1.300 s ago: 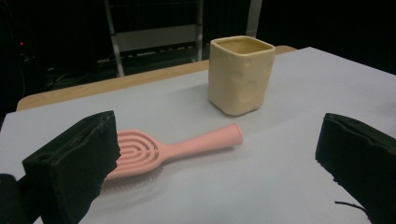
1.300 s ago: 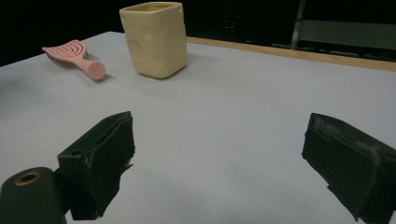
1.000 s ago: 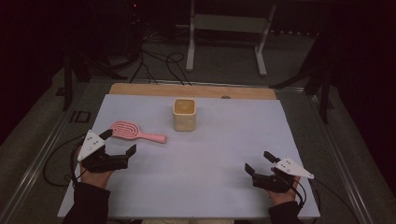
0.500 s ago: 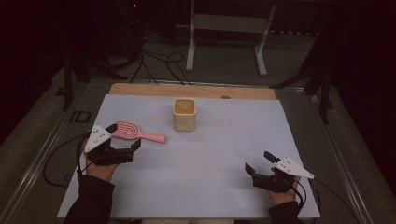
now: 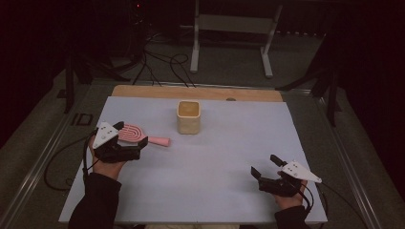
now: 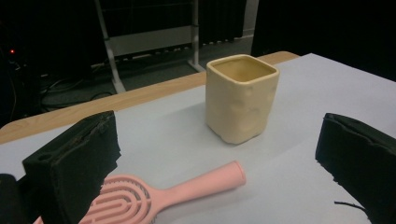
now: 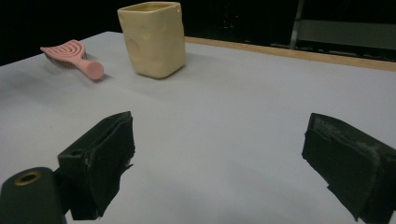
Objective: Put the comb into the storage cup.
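Observation:
A pink hairbrush (image 5: 157, 140) lies flat on the pale mat, left of centre, with its handle pointing right. A cream square cup (image 5: 189, 117) stands upright behind it, near the middle. My left gripper (image 5: 130, 135) is open at the brush, its jaws on either side of the brush head. In the left gripper view the brush (image 6: 187, 189) lies low between the wide-apart jaws, its head partly hidden by the left jaw, and the cup (image 6: 242, 100) stands beyond. My right gripper (image 5: 264, 165) is open and holds nothing, near the front right. Its view shows the cup (image 7: 152, 39) and the brush (image 7: 74, 56) far off.
The mat (image 5: 229, 143) covers most of the table, with a wooden strip (image 5: 143, 91) bare along the far edge. Behind the table stand a metal frame (image 5: 231, 24) and cables (image 5: 157, 62) on the floor. Dark surroundings on both sides.
My left gripper has moved forward and right until its open jaws reached the brush head. The right gripper, the cup and the brush have stayed in place.

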Demonstrator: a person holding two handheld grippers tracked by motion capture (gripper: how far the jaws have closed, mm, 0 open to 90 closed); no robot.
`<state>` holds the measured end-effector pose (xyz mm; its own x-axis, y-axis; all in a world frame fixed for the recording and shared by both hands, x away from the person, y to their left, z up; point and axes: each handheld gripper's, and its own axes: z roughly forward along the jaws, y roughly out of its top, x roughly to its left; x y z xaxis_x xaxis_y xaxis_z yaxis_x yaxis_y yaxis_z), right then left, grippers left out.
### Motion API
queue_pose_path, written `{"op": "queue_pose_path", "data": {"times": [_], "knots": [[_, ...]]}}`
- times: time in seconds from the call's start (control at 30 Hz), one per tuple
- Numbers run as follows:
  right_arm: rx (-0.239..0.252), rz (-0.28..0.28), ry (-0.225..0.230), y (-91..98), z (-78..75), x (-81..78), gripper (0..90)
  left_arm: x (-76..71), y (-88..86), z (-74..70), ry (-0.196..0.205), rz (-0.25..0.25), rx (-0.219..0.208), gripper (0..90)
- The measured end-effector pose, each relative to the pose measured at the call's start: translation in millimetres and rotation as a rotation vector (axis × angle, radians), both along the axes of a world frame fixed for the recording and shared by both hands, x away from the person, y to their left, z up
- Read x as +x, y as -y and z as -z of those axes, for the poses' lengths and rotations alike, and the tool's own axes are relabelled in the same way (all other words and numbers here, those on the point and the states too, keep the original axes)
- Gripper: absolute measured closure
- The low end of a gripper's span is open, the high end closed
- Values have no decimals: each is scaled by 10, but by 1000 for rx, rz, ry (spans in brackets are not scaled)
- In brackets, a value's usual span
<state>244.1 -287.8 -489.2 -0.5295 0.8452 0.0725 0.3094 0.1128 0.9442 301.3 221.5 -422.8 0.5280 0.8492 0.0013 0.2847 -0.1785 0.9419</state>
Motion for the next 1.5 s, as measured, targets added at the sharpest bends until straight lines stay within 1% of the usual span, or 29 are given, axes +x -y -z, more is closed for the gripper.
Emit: {"op": "queue_pose_path", "data": {"times": [0.7, 0.77, 1.03, 1.23, 1.5], "knots": [[0, 2, -4, 1, 2, 3, 90, 211, 138, -6, -18, 6, 29, 1], [-1, 2, -4, 2, 3, 3, 90, 233, 155, 0, -21, 6, 24, 1], [-1, 0, -5, 1, 4, 5, 90, 320, 204, 42, -38, 10, 30, 2], [1, -1, -5, 4, 5, 7, 90, 379, 241, 49, -40, 8, 38, 2], [1, -2, -7, 3, 6, 8, 90, 473, 295, 68, -57, 3, 52, 5]]}}
